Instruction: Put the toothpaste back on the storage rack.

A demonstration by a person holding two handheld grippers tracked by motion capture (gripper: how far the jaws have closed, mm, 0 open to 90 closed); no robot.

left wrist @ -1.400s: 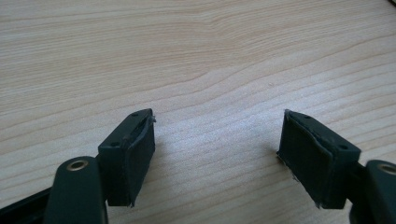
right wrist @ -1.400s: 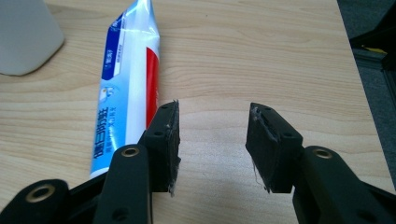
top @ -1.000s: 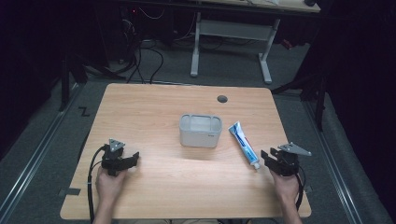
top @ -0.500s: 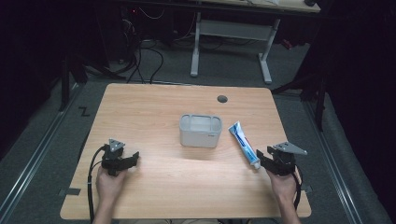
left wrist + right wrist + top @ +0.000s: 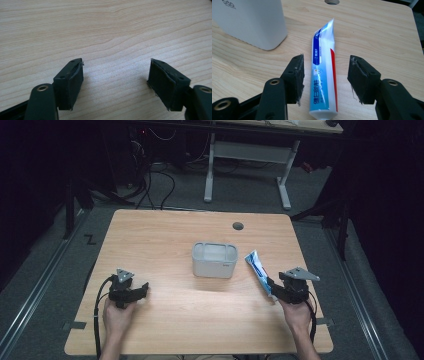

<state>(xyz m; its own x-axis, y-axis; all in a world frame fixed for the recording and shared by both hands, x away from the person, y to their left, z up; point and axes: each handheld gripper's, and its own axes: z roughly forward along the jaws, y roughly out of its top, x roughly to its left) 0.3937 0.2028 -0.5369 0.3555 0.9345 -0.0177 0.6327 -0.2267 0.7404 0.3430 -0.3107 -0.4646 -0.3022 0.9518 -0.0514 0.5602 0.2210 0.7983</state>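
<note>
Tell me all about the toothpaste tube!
The tube is soft-looking plastic, white and light blue with a dark blue patch, a red stripe and printed writing. It lies flat on the wooden table, right of the white bin, apart from it. Its white cap end points toward the person, its flat crimped end away. The open right gripper straddles it.

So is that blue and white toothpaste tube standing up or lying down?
Lying down. The blue and white toothpaste tube rests flat on the wooden table, between the open jaws of the right gripper, beside the white plastic container.

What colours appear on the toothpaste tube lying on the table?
The toothpaste tube is white, blue and red, clearest in the right gripper view.
</note>
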